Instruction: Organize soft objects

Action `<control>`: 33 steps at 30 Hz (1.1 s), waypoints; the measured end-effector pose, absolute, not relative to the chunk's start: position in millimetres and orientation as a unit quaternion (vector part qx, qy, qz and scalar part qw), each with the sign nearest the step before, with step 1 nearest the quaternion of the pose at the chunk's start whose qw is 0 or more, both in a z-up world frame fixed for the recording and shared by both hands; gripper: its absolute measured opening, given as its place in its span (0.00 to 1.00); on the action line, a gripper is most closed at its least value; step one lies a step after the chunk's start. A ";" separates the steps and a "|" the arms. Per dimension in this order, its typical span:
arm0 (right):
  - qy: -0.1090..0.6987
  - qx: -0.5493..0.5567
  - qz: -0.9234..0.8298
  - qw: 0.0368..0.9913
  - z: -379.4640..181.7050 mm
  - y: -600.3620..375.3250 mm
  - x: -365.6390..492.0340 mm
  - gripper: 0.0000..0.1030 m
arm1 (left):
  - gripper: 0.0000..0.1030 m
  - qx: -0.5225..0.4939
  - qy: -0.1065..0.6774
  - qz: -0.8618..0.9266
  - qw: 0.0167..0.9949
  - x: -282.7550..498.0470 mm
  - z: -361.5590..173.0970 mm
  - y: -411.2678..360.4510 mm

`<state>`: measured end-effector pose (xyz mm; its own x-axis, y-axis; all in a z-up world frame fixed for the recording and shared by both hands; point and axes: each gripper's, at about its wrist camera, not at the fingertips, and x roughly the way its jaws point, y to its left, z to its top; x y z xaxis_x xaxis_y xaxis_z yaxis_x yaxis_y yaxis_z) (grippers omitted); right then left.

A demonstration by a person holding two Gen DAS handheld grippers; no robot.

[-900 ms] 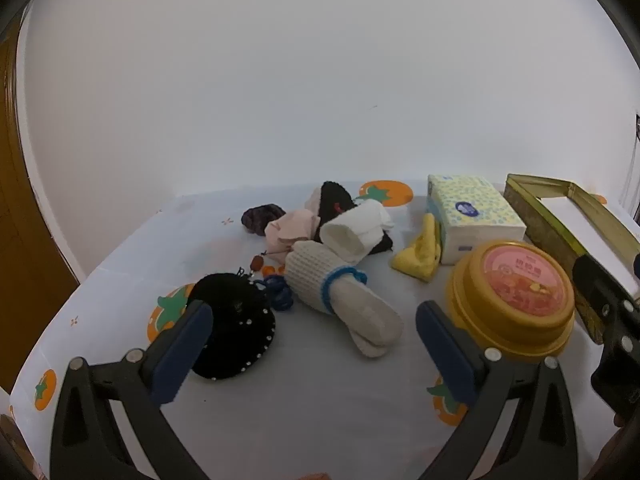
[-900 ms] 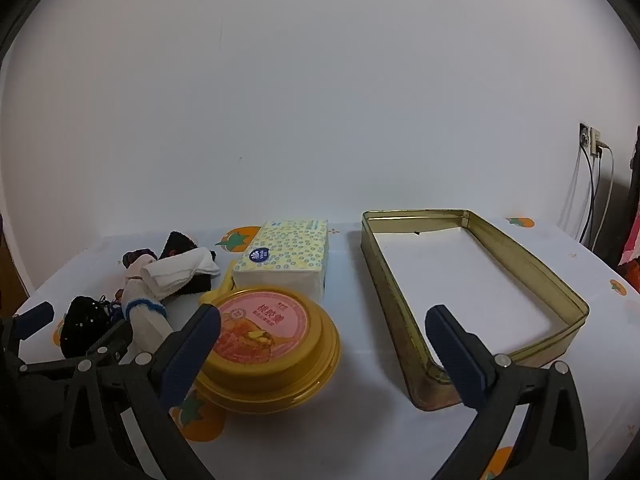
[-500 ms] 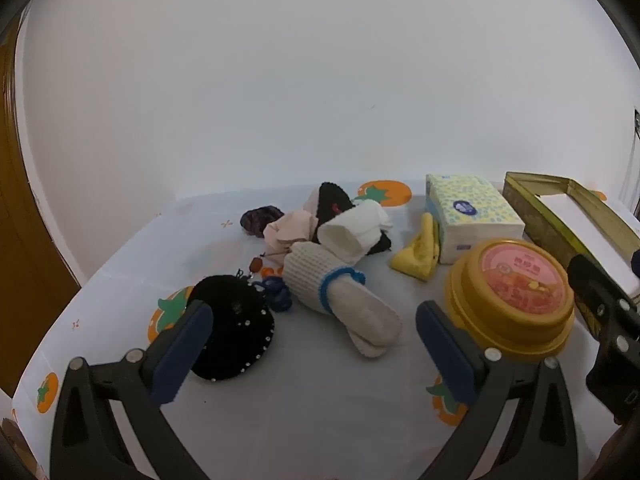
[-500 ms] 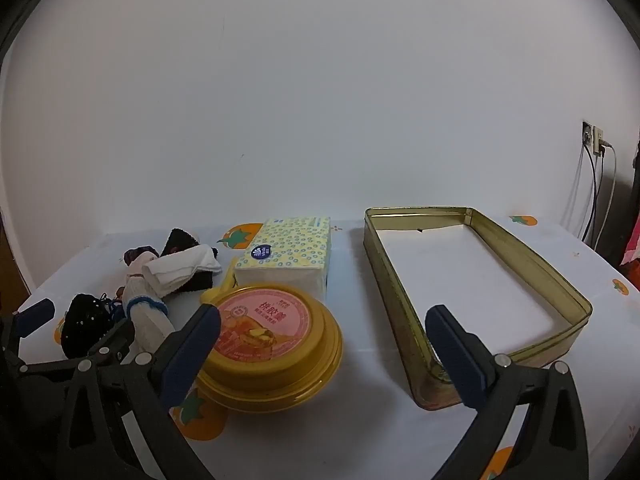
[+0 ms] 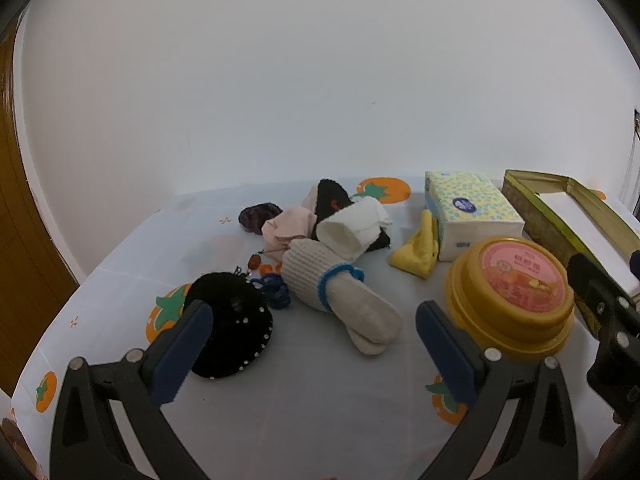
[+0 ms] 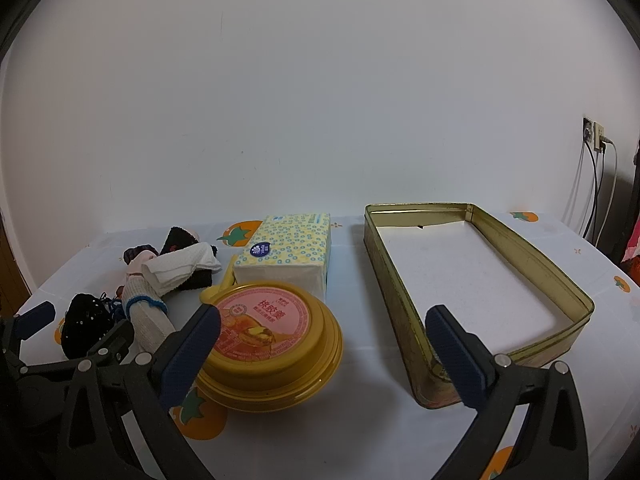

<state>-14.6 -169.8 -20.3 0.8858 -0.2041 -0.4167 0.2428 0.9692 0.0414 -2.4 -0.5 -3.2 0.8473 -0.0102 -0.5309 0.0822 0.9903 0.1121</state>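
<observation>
Pretty clearly someone's home, not a lab. The table wears a white tablecloth [image 6: 360,420] printed with orange persimmons (or tomatoes, hard to say through the fisheye). On it sit a tissue pack [image 6: 286,252], a gold snack tub [image 6: 268,340], an old gold tin [image 6: 476,280] and a heap of rolled socks [image 5: 340,296]. Plain white wall, 1 wall socket [image 6: 596,136] with cables, brown wooden door [image 5: 16,208] at the left.

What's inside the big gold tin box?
The gold tin looks empty: only its plain white bottom shows. The near wall hides a strip of the floor just behind it, so something flat there cannot be ruled out.
</observation>
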 end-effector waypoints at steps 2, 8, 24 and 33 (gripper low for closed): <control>0.210 0.047 -0.115 0.970 -20.9 -170.2 -14.5 1.00 | 1.00 0.067 0.273 -0.028 0.959 -4.2 -3.2 -2.2; 0.209 0.047 -0.115 0.970 -21.0 -170.5 -15.4 1.00 | 1.00 0.072 0.262 -0.042 0.961 -10.7 -1.1 -6.8; 0.165 0.011 -0.124 0.978 -13.5 -156.7 -30.5 1.00 | 1.00 0.078 0.298 -0.047 0.950 -24.5 -6.1 0.5; 0.151 0.000 -0.106 0.983 -13.1 -146.6 -31.5 1.00 | 1.00 0.042 0.303 0.024 0.952 -43.6 4.5 100.0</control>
